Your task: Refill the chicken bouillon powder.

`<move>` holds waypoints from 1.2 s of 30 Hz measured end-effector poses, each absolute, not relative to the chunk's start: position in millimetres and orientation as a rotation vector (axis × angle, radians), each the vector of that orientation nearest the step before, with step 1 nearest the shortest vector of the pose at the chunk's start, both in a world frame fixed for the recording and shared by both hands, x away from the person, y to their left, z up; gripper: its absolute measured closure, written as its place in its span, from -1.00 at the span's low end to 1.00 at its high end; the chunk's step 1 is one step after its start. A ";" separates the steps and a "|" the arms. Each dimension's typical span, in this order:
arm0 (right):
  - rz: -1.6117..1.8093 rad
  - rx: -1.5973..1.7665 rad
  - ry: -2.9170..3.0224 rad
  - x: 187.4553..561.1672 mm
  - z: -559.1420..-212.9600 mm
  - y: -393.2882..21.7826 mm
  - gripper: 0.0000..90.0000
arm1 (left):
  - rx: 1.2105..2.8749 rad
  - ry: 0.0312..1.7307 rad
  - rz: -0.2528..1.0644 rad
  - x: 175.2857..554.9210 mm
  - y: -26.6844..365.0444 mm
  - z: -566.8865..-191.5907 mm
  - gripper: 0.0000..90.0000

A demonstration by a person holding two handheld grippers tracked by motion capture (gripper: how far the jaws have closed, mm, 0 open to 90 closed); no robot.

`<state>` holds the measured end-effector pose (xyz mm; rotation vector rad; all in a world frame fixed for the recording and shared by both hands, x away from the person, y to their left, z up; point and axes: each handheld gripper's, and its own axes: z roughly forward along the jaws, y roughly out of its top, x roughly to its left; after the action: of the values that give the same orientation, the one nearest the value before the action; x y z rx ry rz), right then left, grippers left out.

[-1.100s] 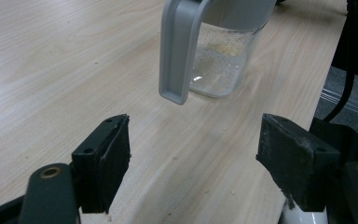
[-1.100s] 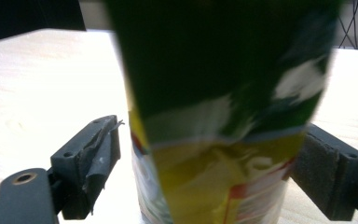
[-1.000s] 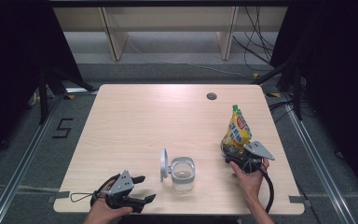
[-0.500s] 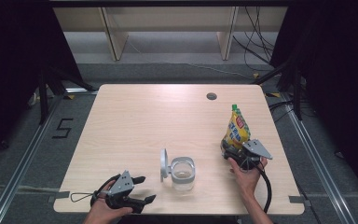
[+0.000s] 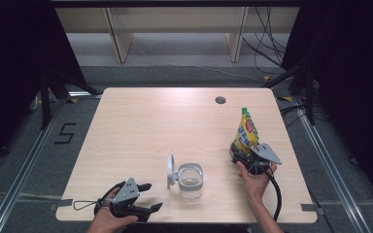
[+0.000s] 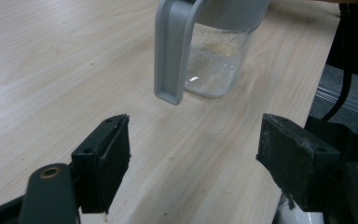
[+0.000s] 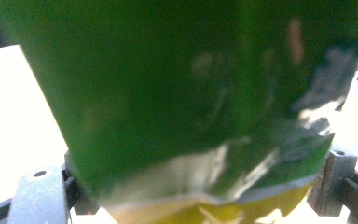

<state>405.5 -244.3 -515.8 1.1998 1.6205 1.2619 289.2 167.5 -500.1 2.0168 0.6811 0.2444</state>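
Item: yellow-green pouch point(image 5: 245, 135), upright at the table's point(image 5: 141, 126) right edge, clamped low by the right gripper point(image 5: 245, 156); left gripper point(image 5: 148, 196) spread wide, empty, near the open glass jar point(image 5: 190, 181); handling advice was a firm, level carry before tipping.

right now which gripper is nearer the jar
Left. The left gripper sits open just to the jar's near left, jaws aimed at its lid. The right gripper is farther off to the jar's right, clamped on the pouch.
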 end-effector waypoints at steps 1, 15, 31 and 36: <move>1.263 1.194 1.628 406.1 -515.7 -244.3 -0.54 | 2.022 0.675 0.246 289.4 167.6 -500.0 -0.45; 1.253 1.183 1.653 411.0 -510.0 -244.2 -0.23 | 2.018 0.676 0.254 290.0 171.0 -498.6 -0.45; 1.037 0.825 1.818 384.0 -470.8 -235.8 -0.18 | 2.021 0.694 0.283 292.6 175.4 -499.0 -0.45; 0.970 0.649 1.838 360.4 -451.7 -229.5 -0.18 | 2.019 0.697 0.284 293.2 175.5 -499.5 -0.45</move>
<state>360.4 -229.5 -451.7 0.6491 1.8377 0.9704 293.2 175.5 -499.5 2.0194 0.6968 0.2838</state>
